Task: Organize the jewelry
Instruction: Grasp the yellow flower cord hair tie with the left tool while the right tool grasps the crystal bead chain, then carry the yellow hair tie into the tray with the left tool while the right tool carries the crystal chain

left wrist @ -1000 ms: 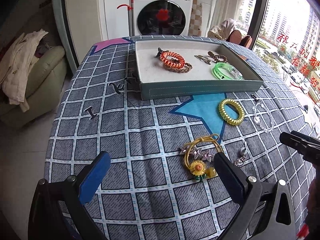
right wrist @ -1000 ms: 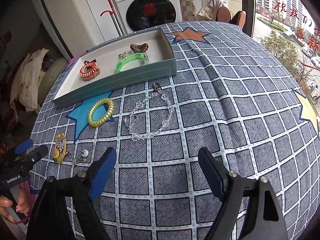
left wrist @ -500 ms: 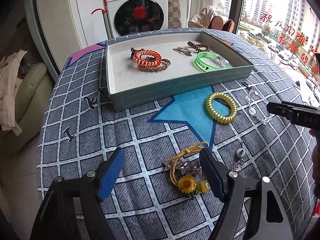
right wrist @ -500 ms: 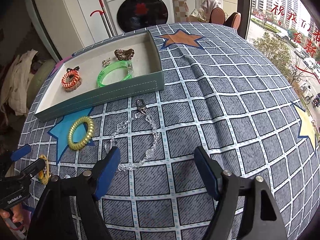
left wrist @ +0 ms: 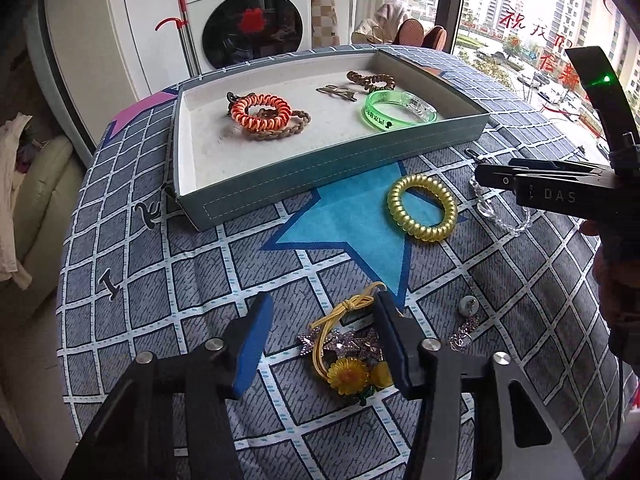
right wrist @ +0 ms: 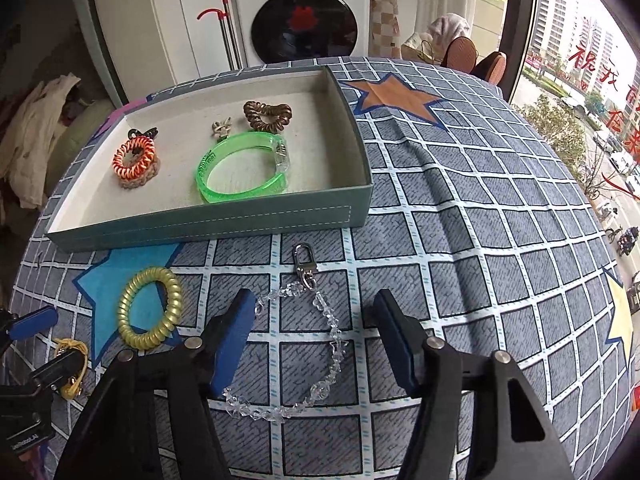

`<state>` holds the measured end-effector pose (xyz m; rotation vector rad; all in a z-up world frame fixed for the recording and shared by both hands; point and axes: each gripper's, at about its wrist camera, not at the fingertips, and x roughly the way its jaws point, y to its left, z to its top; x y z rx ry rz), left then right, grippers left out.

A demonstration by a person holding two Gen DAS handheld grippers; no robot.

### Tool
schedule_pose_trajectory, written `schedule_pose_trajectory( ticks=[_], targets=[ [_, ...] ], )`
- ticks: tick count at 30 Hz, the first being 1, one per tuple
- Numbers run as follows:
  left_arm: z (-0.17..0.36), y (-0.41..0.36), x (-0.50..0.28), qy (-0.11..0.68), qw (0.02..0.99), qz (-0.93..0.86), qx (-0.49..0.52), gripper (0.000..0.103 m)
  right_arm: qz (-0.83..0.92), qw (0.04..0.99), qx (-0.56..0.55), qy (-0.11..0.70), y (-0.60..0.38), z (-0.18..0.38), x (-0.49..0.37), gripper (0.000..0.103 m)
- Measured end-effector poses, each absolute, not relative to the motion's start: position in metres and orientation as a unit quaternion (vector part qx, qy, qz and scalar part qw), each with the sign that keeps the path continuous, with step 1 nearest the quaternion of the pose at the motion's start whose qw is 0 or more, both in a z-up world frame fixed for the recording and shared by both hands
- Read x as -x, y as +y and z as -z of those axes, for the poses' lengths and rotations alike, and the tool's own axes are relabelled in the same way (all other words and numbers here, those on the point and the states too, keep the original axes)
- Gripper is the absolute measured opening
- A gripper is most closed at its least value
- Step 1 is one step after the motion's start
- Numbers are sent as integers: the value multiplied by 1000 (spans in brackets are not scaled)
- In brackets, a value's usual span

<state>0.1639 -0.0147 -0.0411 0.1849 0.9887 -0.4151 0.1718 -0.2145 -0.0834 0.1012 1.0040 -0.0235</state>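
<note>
A teal tray (left wrist: 328,168) (right wrist: 224,220) holds an orange coil tie (left wrist: 262,110), a green bangle (right wrist: 240,168), a brown coil tie (right wrist: 267,114) and a small clip. My left gripper (left wrist: 320,336) is open, its fingers either side of a yellow elastic with a sunflower and star charms (left wrist: 348,360). My right gripper (right wrist: 314,332) is open, straddling a clear bead chain (right wrist: 332,344) with a metal clasp (right wrist: 305,260). A gold coil tie (left wrist: 422,208) (right wrist: 150,314) lies on a blue star between them.
A small earring with a grey ball (left wrist: 466,320) lies right of the sunflower elastic. The table has a grey grid cloth (right wrist: 480,240). A washing machine (left wrist: 248,12) stands behind, a cream sofa (left wrist: 32,208) to the left, a window to the right.
Both grippers have moved forward and down toward the table. The left now brackets the sunflower elastic. The right now brackets the bead chain. Both sets of fingers have narrowed a little.
</note>
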Motion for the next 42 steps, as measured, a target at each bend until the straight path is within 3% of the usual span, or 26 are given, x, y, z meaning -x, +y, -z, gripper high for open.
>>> schedule_pose_trajectory(
  ticks=[4,5,7,29,42],
  targets=[
    [40,-19,-162,468,854,208,-94,39,-10,874,-51,482,-208,81,-172,21],
    [40,-19,-162,467,854,210,-95,35,-6,873,-46,486,-207,81,-172,6],
    [39,-18,-161,466,853,217,-88,24,-4,874,-44,483,-205,82,-170,6],
    [-23,29,-156,421,875,235,41,24,-41,901,-97,420,-215,22,-133,6],
    [-60,28,-165,380,895,232,40,24,-70,910,-99,396,-206,-15,-138,6]
  ],
)
